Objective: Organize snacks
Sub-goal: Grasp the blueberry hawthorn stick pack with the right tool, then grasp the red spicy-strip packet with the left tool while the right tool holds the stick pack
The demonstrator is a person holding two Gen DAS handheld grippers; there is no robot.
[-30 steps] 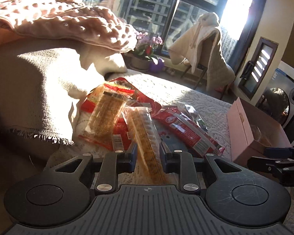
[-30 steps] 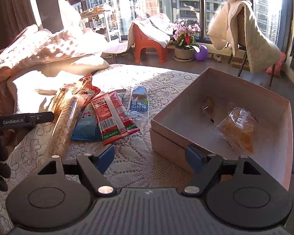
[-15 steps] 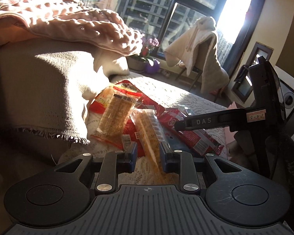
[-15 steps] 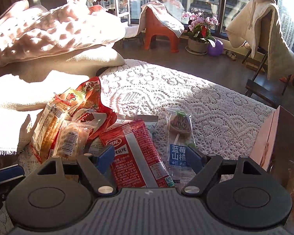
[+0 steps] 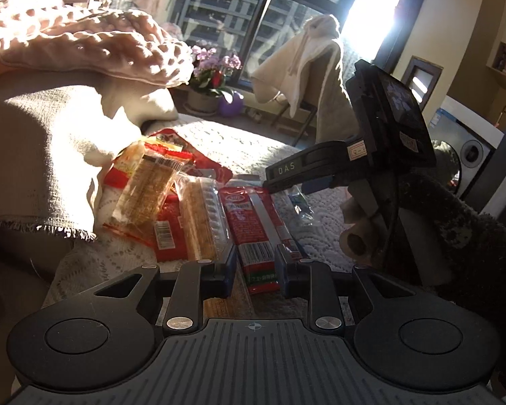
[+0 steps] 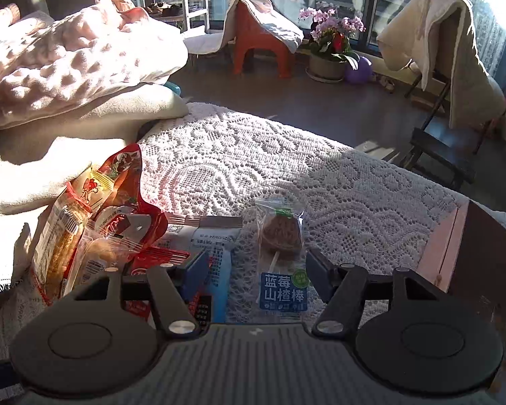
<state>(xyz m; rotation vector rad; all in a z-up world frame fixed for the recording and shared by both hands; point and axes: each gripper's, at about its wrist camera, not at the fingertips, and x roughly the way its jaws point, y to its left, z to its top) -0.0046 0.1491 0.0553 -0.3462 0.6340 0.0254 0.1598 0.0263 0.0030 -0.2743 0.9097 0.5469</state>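
A pile of snack packets lies on a lace cloth (image 6: 253,168). In the left wrist view my left gripper (image 5: 254,270) is open low over the near end of a red packet (image 5: 258,229), with a clear biscuit packet (image 5: 199,222) just left of it. In the right wrist view my right gripper (image 6: 256,270) is open and straddles a clear hawthorn lollipop packet with a blue label (image 6: 281,260), fingers on either side. A light blue packet (image 6: 216,263) lies under its left finger. The right gripper also shows in the left wrist view (image 5: 300,175), over the far end of the pile.
A pink cardboard box (image 6: 455,246) stands at the right edge of the cloth. Cushions and a bumpy pink blanket (image 6: 67,74) rise on the left. A draped chair (image 6: 445,67), a red stool and a flower pot (image 6: 330,54) stand beyond the table.
My right gripper has swung left from the pink box to the snack pile and lowered around the lollipop packet. My left gripper has shifted right, from the biscuit packet to the red packet.
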